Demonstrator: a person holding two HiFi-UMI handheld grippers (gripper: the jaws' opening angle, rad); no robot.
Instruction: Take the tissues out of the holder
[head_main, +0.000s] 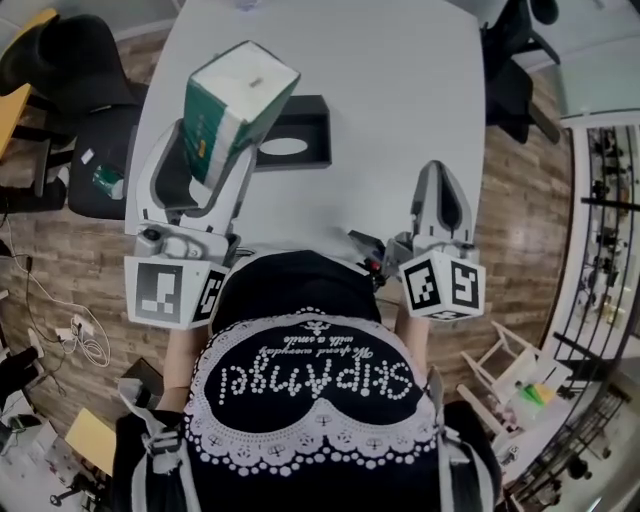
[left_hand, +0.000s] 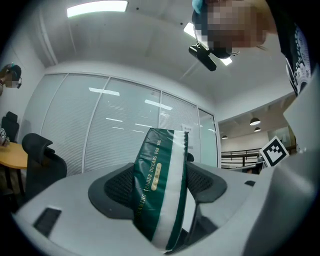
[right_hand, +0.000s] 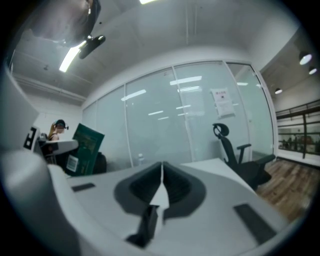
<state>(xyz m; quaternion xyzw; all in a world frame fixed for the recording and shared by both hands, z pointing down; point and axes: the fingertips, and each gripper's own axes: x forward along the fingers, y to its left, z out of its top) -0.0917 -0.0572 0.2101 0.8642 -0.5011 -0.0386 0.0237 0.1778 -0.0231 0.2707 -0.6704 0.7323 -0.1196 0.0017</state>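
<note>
my left gripper (head_main: 208, 160) is over the near left part of the table (head_main: 400, 90), with the tissue pack (head_main: 238, 100) between its jaws, held up above the top. the holder (head_main: 300, 140) lies on the table just behind and right of the pack. my right gripper (head_main: 440, 185) is well to the right, by the near edge, jaws together on nothing. a chair (head_main: 70, 60) stands left of the table.

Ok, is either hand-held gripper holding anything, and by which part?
Left hand-held gripper clamps the green tissue pack across its sides, near its lower end. Right hand-held gripper shut, empty.

Tissue pack (left_hand: 159, 192): "DREAMS FOR YOU"
</note>
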